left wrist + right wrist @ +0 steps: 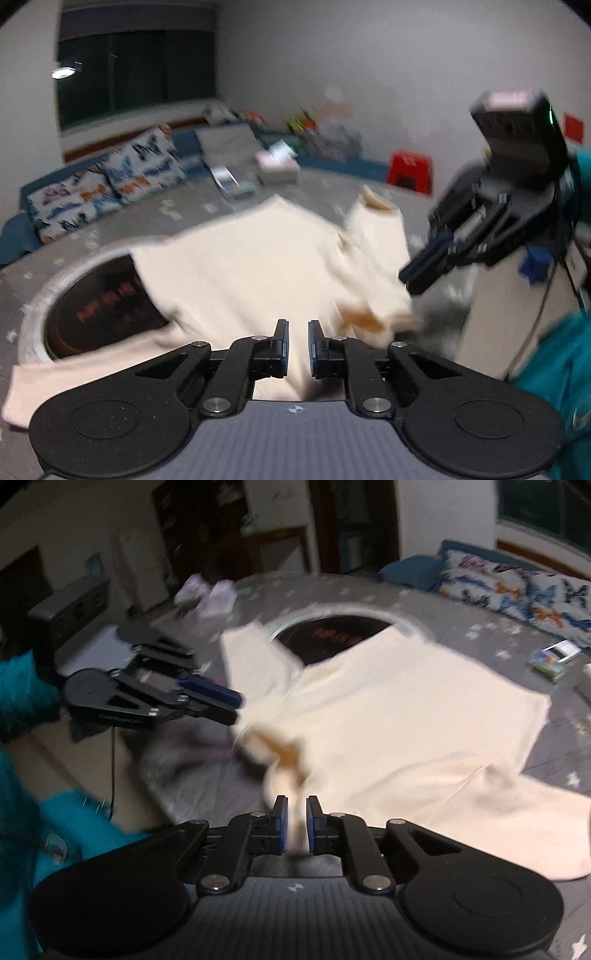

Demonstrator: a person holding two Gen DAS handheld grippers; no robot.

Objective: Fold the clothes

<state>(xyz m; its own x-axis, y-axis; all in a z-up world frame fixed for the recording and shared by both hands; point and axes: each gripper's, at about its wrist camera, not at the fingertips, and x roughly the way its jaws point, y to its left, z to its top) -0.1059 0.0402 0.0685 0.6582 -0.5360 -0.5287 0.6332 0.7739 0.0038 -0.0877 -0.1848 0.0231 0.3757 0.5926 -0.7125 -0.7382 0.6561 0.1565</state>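
A cream garment point(258, 266) point(388, 709) lies spread on a grey star-print bed cover point(184, 221), its brown neck trim point(360, 317) point(284, 753) bunched at the near edge. My left gripper point(298, 332) has its jaws nearly together with cream cloth filling the slit. Seen from the right wrist, the left gripper point(232, 705) meets the garment's left edge. My right gripper point(296, 808) pinches a strip of the cloth just below the trim. In the left wrist view the right gripper point(410, 280) has its fingers together at the garment's right edge. Both views are motion-blurred.
A round dark disc with orange print point(103, 302) point(332, 638) lies partly under the garment. Patterned pillows point(110, 184) point(517, 590), folded items point(277, 166) and small packets point(550, 661) sit farther back. A red stool point(410, 170) stands by the wall. The person's teal sleeves point(554, 369) point(22, 701) show.
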